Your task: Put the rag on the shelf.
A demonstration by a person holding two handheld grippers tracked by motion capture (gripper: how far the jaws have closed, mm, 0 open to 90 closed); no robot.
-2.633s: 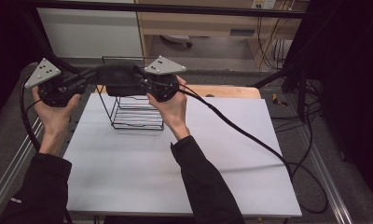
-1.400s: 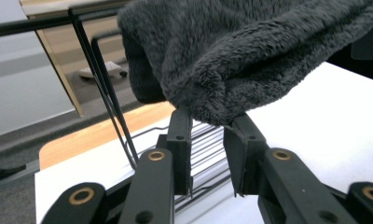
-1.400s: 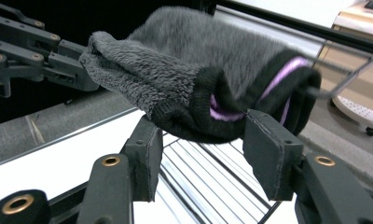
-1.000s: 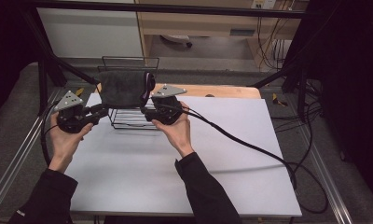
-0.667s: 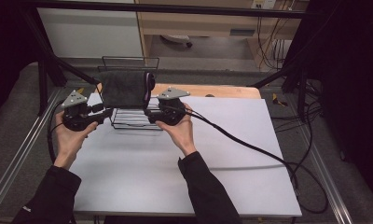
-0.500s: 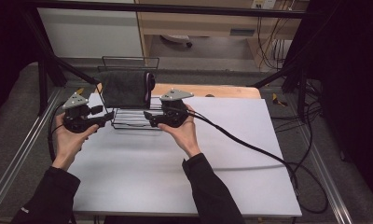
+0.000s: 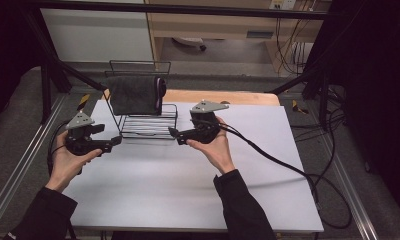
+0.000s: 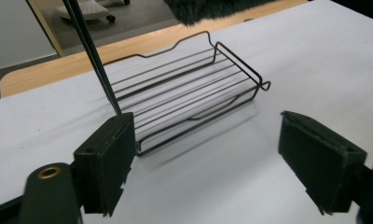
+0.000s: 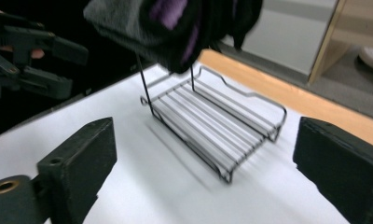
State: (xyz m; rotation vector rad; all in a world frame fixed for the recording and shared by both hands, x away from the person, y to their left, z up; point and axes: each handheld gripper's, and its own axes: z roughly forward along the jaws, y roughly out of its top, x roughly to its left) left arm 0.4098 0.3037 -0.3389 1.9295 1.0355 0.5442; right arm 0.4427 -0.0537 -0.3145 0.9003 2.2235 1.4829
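I have the dark grey towel draped over the top rail of the black wire rack, which stands on the white table near its far edge, left of centre. In the high view the towel's long axis runs left to right along the rail, and its two halves hang straight down toward the rack's shelf; at its right end a purple lining shows, facing my right gripper. The rack's low shelf also runs left to right, its thin bars lying along that same line. My left gripper sits just left of the rack and points toward it, the right gripper just right of it and pointing back at it, so the rack lies between the two. Both sets of jaws have just been opening and now stand wide with nothing between them; in the left gripper view I see only bare table and the rack's shelf beyond the pads, and in the right gripper view the same, with the towel hanging blurred above. I can read no brand, label or writing on the towel, the rack or the grippers.
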